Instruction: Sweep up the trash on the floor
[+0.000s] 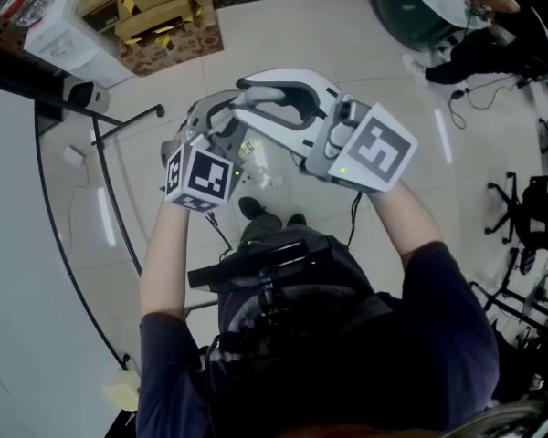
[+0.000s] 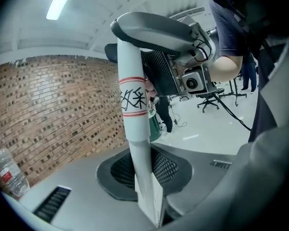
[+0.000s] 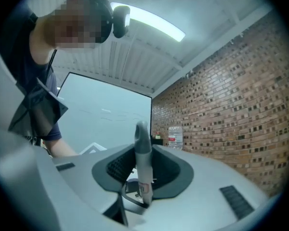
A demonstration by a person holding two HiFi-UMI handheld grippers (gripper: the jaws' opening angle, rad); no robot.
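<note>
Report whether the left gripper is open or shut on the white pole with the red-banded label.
Shut on it: the left gripper clamps the white pole, with no gap on either side.

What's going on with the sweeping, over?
Left hand-held gripper shut on white handle. Right hand-held gripper shut on grey-tipped handle. Trash scraps on floor, unswept. Shoes close beside.

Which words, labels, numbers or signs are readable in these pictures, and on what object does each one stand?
Nothing can be quoted with certainty.
White handle: black handwritten characters between two red bands, not clear enough to read.
Water bottle: red label, print too small.
Marker cubes: black-and-white square patterns, no letters.
</note>
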